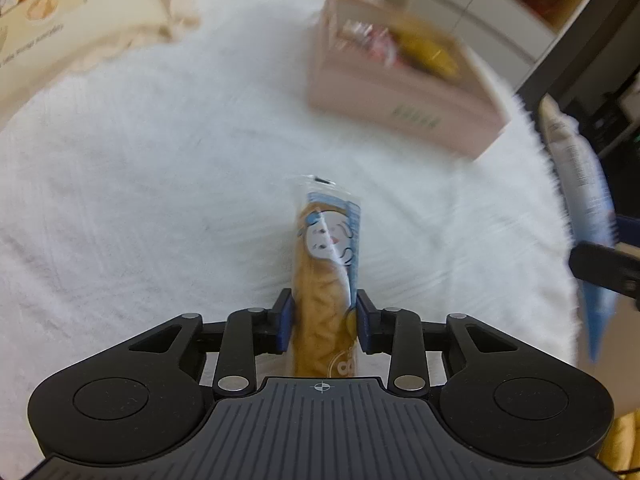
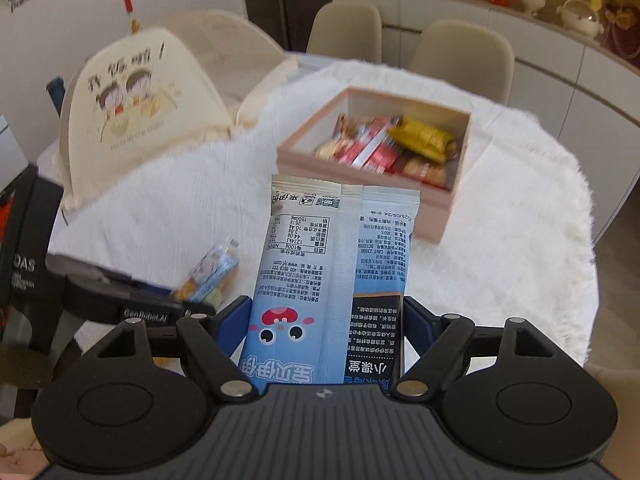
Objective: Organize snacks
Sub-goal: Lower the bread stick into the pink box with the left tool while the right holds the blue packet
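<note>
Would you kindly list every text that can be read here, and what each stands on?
"GenRobot.AI": side of the left gripper.
"400 8819 777": upside down on the blue snack packet in the right gripper.
Pink box label, bread wrapper print: too blurred.

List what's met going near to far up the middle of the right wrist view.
Light blue printed snack pouch held in the right gripper → pink open box of wrapped snacks → beige chairs behind the white-clothed table.

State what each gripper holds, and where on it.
Left gripper: the narrow biscuit packet, pinched near its lower end. Right gripper: the blue snack pouch, gripped across its lower part.
</note>
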The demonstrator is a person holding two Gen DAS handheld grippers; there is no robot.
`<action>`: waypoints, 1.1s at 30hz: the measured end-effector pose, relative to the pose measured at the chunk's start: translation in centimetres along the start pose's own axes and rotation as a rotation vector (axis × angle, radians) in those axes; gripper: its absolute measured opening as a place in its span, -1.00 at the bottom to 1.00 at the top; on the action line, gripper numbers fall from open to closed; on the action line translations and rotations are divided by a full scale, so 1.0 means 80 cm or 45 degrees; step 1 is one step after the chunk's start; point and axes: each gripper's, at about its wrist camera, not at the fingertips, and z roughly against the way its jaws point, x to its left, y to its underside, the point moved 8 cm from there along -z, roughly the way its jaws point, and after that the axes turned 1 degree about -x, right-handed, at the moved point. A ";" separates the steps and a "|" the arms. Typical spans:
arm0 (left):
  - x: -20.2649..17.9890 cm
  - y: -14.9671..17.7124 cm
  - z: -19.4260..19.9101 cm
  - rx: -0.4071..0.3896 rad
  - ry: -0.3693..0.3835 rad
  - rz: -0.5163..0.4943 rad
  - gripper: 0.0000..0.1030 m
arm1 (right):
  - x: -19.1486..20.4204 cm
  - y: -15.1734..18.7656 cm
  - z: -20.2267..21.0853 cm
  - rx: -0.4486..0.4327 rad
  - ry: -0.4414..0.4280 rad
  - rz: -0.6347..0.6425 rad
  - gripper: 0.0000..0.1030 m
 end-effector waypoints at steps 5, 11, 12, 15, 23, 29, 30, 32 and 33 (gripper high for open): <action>-0.040 -0.107 0.078 -0.272 0.185 -0.013 -0.34 | -0.018 -0.008 0.022 -0.082 0.064 -0.022 0.55; -0.090 -0.265 0.102 -0.429 0.192 -0.189 -0.34 | -0.034 -0.011 0.018 -0.086 0.103 -0.090 0.55; -0.095 -0.288 0.095 -0.418 0.199 -0.201 -0.34 | -0.036 -0.011 0.017 -0.085 0.112 -0.089 0.55; -0.106 -0.324 0.068 -0.254 0.232 -0.203 -0.34 | -0.045 -0.013 0.016 -0.078 0.144 -0.094 0.55; -0.113 -0.351 -0.035 0.067 0.167 -0.267 -0.34 | -0.081 -0.005 -0.007 -0.003 0.143 -0.251 0.56; -0.078 -0.318 -0.165 0.208 0.185 -0.143 -0.63 | -0.091 -0.001 -0.029 0.044 0.150 -0.320 0.56; -0.075 -0.308 -0.176 0.213 0.174 -0.171 -0.47 | -0.094 -0.003 -0.030 0.047 0.161 -0.320 0.56; -0.078 -0.298 -0.183 0.188 0.247 -0.175 -0.41 | -0.099 -0.011 -0.034 0.048 0.191 -0.308 0.56; -0.077 -0.295 -0.181 0.180 0.272 -0.165 -0.45 | -0.101 -0.017 -0.036 0.045 0.209 -0.297 0.56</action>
